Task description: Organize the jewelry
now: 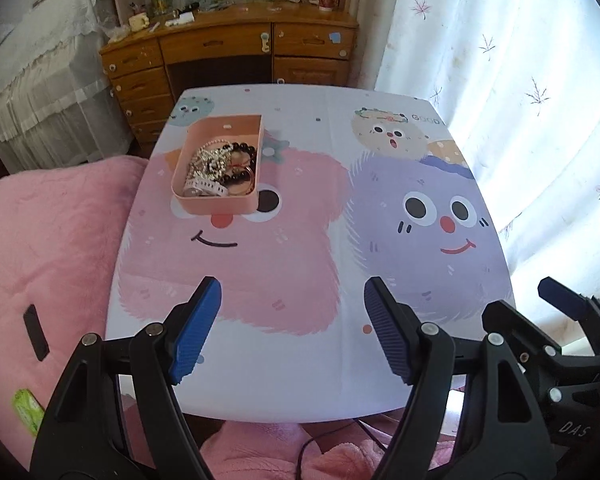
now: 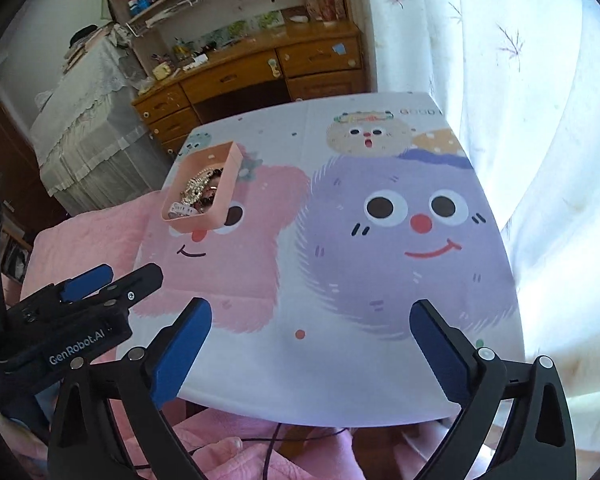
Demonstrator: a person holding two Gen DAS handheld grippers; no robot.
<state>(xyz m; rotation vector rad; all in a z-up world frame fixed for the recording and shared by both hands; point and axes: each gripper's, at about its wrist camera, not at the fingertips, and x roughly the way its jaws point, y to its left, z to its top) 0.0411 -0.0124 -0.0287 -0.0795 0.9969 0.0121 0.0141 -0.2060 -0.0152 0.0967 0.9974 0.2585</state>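
Judging from the left wrist view, the left gripper [image 1: 292, 328] stands with its jaws well apart and nothing between its blue pads [image 1: 198, 326], low in the frame above the near edge of the table [image 1: 300, 380]. The pink tray [image 1: 220, 204] sits in the upper left of the printed tabletop, holding a tangle of jewelry [image 1: 220, 168]: a silver chain, a dark bead bracelet, a pinkish ring-shaped band and a white strap. No loose piece shows on the table, so the step in hand appears to be pulling clear, or a final check. To do it well, keep both claws high and away from the tray wall, so that nothing is dragged out. The tray's long axis runs from the near side toward the far side of the frame, its short wall facing the camera. In the right wrist view, the right gripper [image 2: 312, 340] is spread wide and empty over the near part of the table; the left gripper appears at lower left, apart from it. Here the tray [image 2: 192, 224] lies left of centre, its long axis tilted from lower left to upper right toward the wooden desk [image 2: 260, 72]. A curtain [image 2: 520, 120] fills the right side.
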